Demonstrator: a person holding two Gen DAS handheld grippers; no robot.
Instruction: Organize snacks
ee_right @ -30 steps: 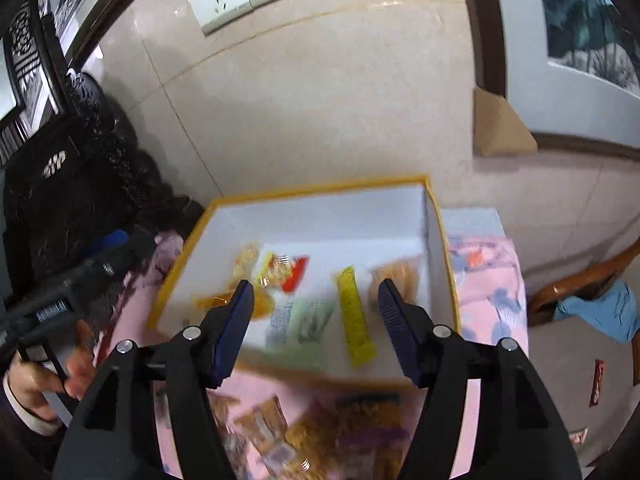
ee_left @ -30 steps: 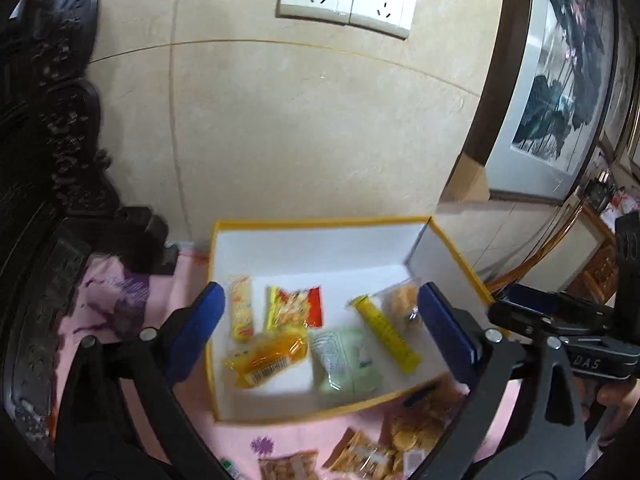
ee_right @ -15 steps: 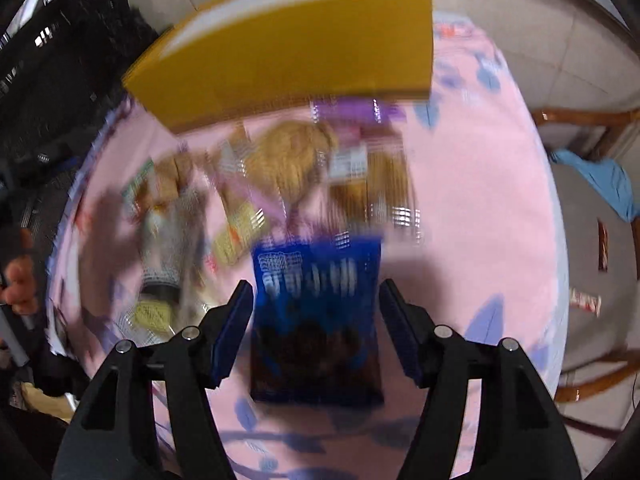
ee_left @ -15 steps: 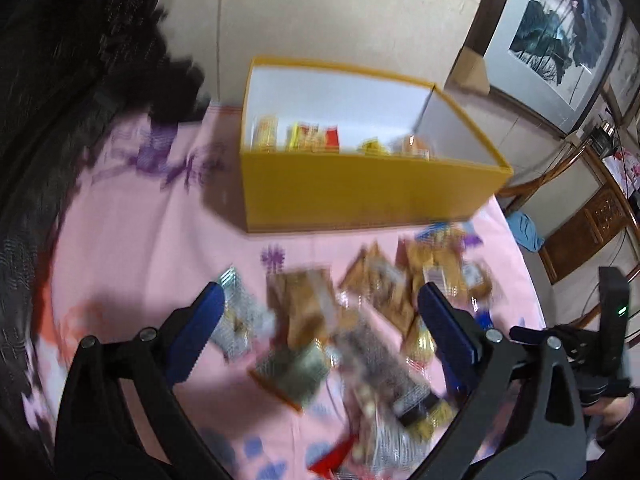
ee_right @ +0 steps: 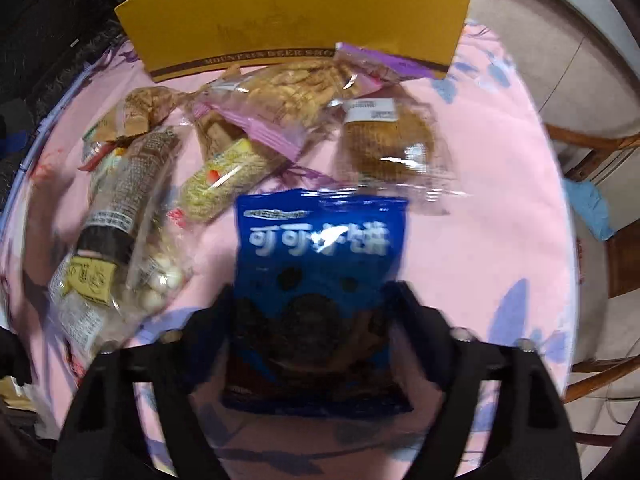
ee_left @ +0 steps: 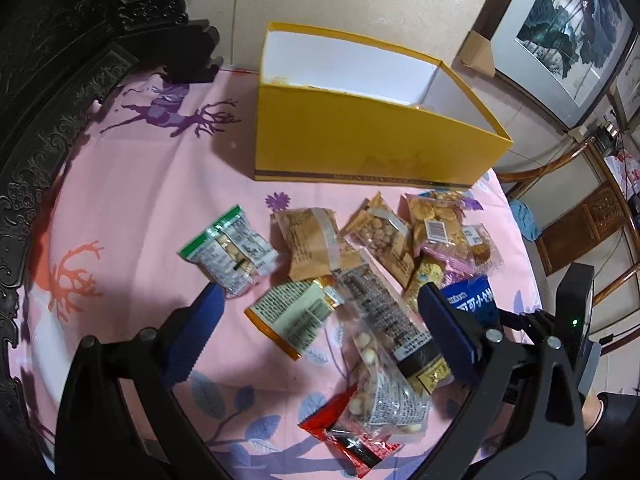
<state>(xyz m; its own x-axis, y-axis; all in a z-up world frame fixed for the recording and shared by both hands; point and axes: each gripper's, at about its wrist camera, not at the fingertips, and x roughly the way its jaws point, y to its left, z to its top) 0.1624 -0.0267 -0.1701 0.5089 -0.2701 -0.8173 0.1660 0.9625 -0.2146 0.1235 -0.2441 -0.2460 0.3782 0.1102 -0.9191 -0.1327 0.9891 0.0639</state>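
The right gripper points steeply down at the pink-clothed worktop, and a blue cookie packet lies flat between its 2 fingers; the jaws are opening, and although the picture is blurred there, the pads flank the packet's sides without visibly pressing on it. Just beyond the packet's far edge lie a clear-wrapped brown cake and a yellow snack bag, with a pink-trimmed biscuit pack farther out. To the left of this gripper sits a long clear pouch of small white balls. The yellow box stands at the far end of the cloth, well ahead of the gripper, its open top out of this view. The left gripper is released, its blue pads spread wide and holding nothing, hovering over the heap of snacks. Between its fingers lie an orange-edged packet with a white label and the long clear pouch; a red wrapper peeks from under that pouch, nearer the gripper. Just outside the left finger is a green-edged pack. Ahead are 2 tan paper packs, and past them the yellow box, its white inside showing. A corner of the blue packet shows behind the right finger.
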